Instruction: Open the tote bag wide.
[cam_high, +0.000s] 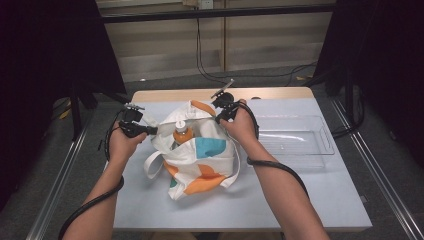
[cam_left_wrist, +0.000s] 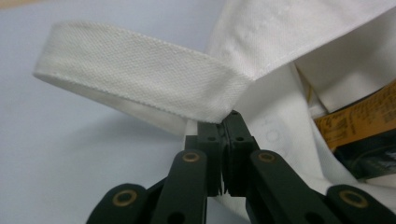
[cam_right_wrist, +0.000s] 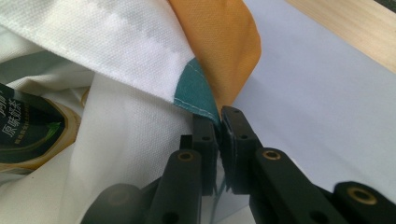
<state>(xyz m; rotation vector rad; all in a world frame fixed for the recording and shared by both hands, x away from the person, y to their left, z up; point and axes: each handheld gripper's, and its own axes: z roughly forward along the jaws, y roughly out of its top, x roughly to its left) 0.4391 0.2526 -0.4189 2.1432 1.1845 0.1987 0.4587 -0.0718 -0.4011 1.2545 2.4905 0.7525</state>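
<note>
A white cloth bag (cam_high: 202, 160) with orange and teal patches lies on the table, its mouth held wide. Inside stands a bottle (cam_high: 182, 134) with a white cap and orange label. My left gripper (cam_high: 150, 130) is shut on the bag's left rim; in the left gripper view the jaws (cam_left_wrist: 225, 122) pinch white cloth just under a strap (cam_left_wrist: 135, 70). My right gripper (cam_high: 220, 117) is shut on the bag's right rim; in the right gripper view the jaws (cam_right_wrist: 218, 119) clamp the teal and orange edge (cam_right_wrist: 198, 88). The bottle's label (cam_right_wrist: 28, 133) shows beside it.
A clear plastic tray (cam_high: 295, 137) sits on the table to the right of the bag. The pale blue table top (cam_high: 300, 195) has a wooden strip along its far edge (cam_high: 200, 94). Black frame posts and cables stand behind.
</note>
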